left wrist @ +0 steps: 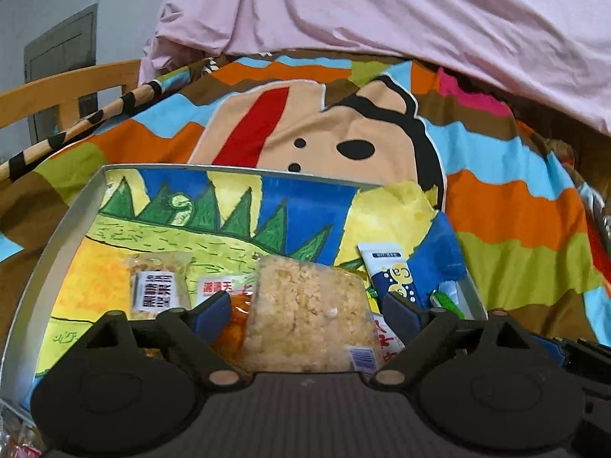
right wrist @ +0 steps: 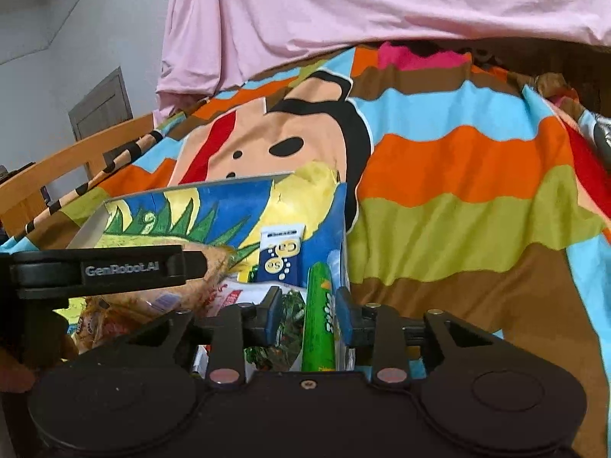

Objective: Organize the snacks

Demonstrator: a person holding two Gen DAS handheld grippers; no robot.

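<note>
A shallow grey box (left wrist: 49,244) with a painted lining lies on a cartoon blanket. My left gripper (left wrist: 305,315) is open over it, fingers either side of a clear pack of puffed rice crackers (left wrist: 305,313) lying in the box. Beside it lie a small labelled snack pack (left wrist: 156,286), a blue tube (left wrist: 393,274) and red packets. My right gripper (right wrist: 307,315) stands at the box's right end (right wrist: 343,229), its fingers partly open around a green stick pack (right wrist: 320,316) that looks untouched. The blue tube also shows in the right wrist view (right wrist: 280,253).
The colourful blanket (right wrist: 458,191) covers the bed around the box. A pink sheet (left wrist: 382,7) hangs behind. A wooden bed rail (left wrist: 57,87) and a striped pole (left wrist: 76,129) run along the left. The left gripper's body (right wrist: 95,267) crosses the right wrist view.
</note>
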